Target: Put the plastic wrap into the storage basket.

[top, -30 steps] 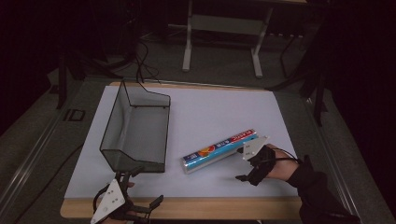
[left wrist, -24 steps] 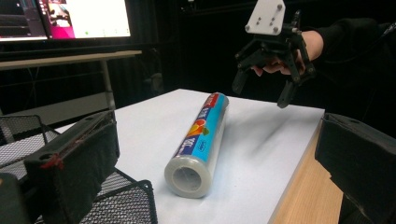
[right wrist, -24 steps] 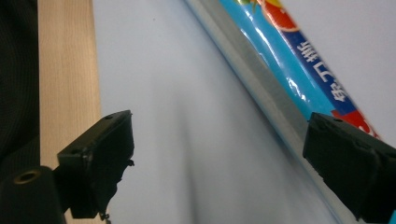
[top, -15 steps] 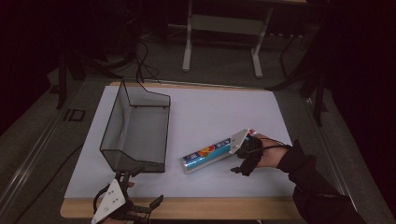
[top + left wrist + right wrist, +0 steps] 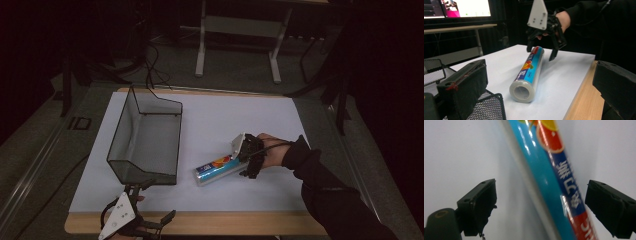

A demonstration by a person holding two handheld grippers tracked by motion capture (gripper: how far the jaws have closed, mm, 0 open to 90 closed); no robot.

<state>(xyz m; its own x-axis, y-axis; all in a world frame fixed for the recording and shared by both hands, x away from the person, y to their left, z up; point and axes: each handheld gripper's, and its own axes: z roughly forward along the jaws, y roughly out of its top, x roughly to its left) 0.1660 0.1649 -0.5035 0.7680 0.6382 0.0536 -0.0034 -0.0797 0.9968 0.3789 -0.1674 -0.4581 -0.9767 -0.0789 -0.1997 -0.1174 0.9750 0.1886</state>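
Now the right gripper has moved over the roll, jaws astride.

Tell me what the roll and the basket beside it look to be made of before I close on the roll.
Roll: a glossy printed plastic wrapper, judging by the sharp highlights, wound on what looks like a pale cardboard core at its open end. Basket: dark fine metal mesh on a wire frame, matte; you can see through its walls. Right gripper straddles the roll's far end, jaws open.

Cylindrical roll of clear film with a blue, red and orange printed wrapper, lying on its side, diagonal on the white table surface, hollow core end visible in left gripper view.
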